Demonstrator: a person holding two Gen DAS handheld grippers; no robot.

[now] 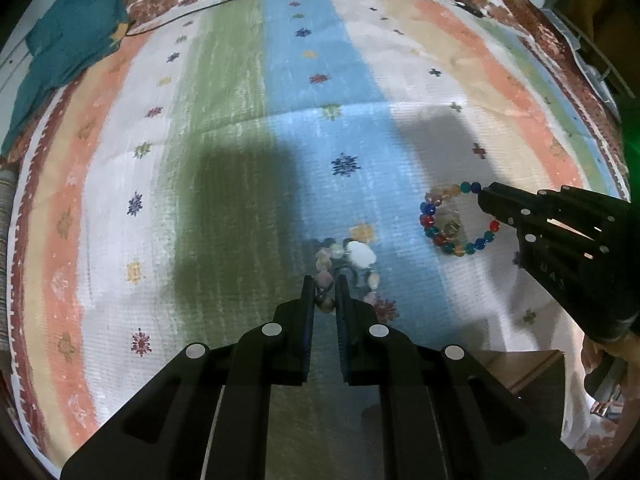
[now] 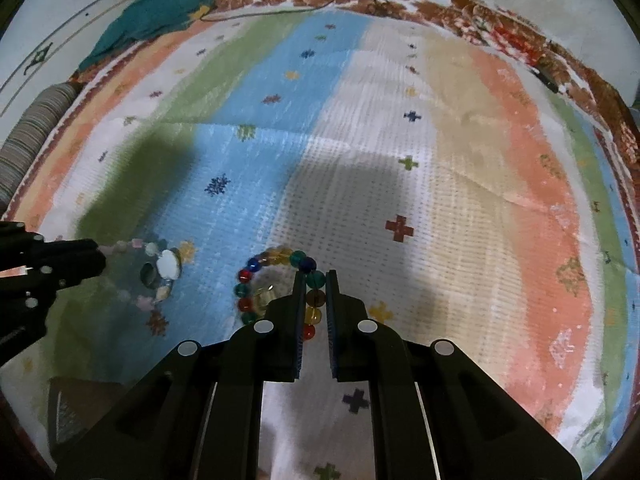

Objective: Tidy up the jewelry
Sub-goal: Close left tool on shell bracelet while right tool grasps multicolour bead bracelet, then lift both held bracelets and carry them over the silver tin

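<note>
The left claw [image 1: 325, 286] is pinching the pale bracelet [image 1: 347, 266] between nearly closed fingers; the right claw [image 2: 314, 280] is likewise gripping the colourful bracelet [image 2: 280, 288] on the blanket [image 2: 400, 160].

The striped cloth [image 2: 440, 184] looks soft & rough w/ tiny woven bumps, matt, not shiny. The bright bead bracelet [image 2: 280, 258] looks like see-thru glass or plastic, smooth & shiny; the pale bead bracelet [image 1: 352, 258] is smooth but duller, w/ one glossy white stone. Both tools, left tool [image 1: 325, 288] & right tool [image 2: 314, 284], are matt black plastic w/ flat silver-looking screw heads; the teal cloth [image 1: 68, 36] looks soft & matt.
</note>
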